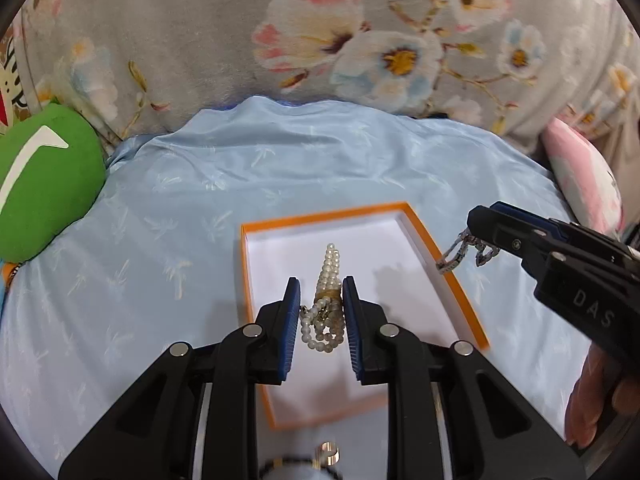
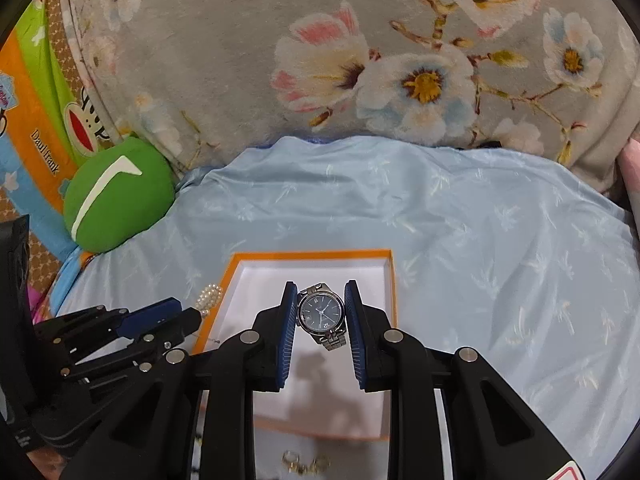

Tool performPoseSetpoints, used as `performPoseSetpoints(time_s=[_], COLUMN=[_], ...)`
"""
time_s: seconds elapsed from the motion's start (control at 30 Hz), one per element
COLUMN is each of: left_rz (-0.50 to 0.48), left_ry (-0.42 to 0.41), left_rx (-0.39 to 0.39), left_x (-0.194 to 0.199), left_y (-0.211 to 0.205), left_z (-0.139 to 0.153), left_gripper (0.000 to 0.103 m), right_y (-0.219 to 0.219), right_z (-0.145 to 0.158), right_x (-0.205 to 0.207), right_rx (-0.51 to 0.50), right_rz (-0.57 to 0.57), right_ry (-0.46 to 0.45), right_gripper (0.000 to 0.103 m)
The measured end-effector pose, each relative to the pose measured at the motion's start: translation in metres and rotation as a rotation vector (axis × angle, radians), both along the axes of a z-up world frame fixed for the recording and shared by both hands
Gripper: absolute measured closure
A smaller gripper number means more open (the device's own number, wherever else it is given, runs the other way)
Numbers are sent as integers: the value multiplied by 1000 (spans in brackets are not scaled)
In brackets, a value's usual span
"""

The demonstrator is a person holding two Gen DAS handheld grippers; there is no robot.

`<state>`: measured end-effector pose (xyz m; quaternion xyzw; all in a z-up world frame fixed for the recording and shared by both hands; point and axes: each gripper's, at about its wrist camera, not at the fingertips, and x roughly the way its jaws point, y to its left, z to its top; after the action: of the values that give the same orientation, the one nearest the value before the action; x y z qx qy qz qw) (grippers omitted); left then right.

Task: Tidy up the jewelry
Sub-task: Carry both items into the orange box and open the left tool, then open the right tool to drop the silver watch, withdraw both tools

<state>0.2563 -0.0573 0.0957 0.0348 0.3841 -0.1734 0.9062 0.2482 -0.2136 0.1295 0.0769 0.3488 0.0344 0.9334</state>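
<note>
An open orange box [image 1: 452,264] with a white inside lies on the light blue cloth; it also shows in the right wrist view [image 2: 394,280]. My left gripper [image 1: 320,300] is shut on a multi-strand pearl bracelet [image 1: 330,276] and holds it over the box. The pearls also show in the right wrist view [image 2: 209,295], by the box's left rim. My right gripper [image 2: 321,304] is shut on a silver watch [image 2: 321,314] with a dark blue dial, above the box. In the left wrist view the right gripper [image 1: 486,226] is over the box's right edge, the watch band [image 1: 454,256] dangling.
Rings [image 2: 304,462] lie on the cloth before the box's near edge; one ring [image 1: 329,451] shows in the left wrist view. A green plush [image 1: 44,180] sits at the left, a pink cushion [image 1: 580,184] at the right, and a floral blanket [image 1: 320,28] behind.
</note>
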Motion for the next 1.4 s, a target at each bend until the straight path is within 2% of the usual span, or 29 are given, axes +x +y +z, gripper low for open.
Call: performPoseSetpoints(time_s=[0.2,0.27,0.4,0.53,0.63,0.7,0.77,0.83,0.93,1.03,1.13,1.27,1.4], left_rz=[76,93,97,110,123,122,110,101,106,110,112,126,150], left_ry=[40,70,131,151,175,161,158,149,123,106,86,38,29], left_rx=[11,10,-4,-4,-14,-5,-8,-2,36,32,12,-6,-24], left_x=[62,74,78,73,70,66,62,58,52,48,38,9,-26], left_y=[-13,-15,-13,-11,-8,-9,-10,-14,-19,-16,-9,13,44], left_z=[-32,-49,-72,-84,-91,-91,-91,-91,-92,-88,-78,-57,-44], left_gripper=[82,82,82,81,70,64,49,41,39,32,31,31,31], right_y=[-7,-9,-12,-12,-10,-8,-8,-6,-5,-6,-6,-9,-13], right_z=[-32,-55,-91,-110,-110,-112,-115,-116,-116,-110,-97,-80,-76], right_x=[52,59,55,44,39,38,34,30,25,18,5,-27,-68], right_rx=[49,49,62,77,61,58,65,45,14,17,13,28,50], right_rz=[-36,-49,-68,-77,-76,-71,-66,-64,-67,-66,-62,-49,-30], right_ry=[2,51,153,201,198,213,222,214,209,193,160,127,131], right_gripper=[80,80,80,80,80,80,80,80,80,80,80,80,80])
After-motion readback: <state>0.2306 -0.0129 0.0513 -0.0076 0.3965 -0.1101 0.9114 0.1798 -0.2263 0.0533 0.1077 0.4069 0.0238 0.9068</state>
